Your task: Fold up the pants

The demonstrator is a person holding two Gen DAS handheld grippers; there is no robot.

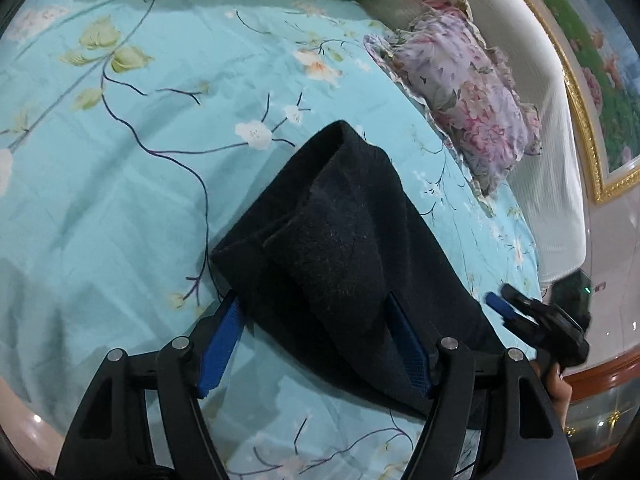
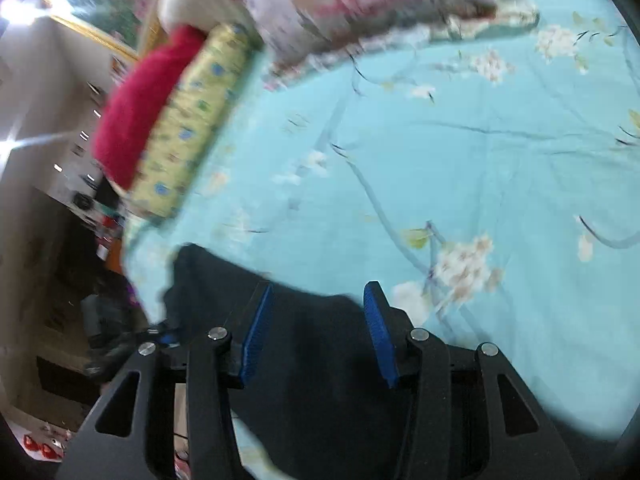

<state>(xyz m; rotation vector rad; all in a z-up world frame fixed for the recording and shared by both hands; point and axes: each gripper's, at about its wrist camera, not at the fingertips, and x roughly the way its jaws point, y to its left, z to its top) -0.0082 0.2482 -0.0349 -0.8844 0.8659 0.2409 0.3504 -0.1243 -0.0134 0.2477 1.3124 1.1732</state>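
On the turquoise floral bedsheet [image 1: 120,184] the black pants [image 1: 340,240] lie folded. The left gripper [image 1: 316,312] straddles them, jaws spread, pads clear of the cloth. Only the left view shows the right gripper [image 1: 520,312] from outside; its own blurred view shows it [image 2: 320,320] released above the pants [image 2: 312,360].

Left gripper [image 1: 316,344]: black plastic linkage arms, silver round pivot screws, ribbed blue finger pads [image 1: 224,344].
Right gripper [image 2: 320,332]: same black frame, blue pads [image 2: 256,332].
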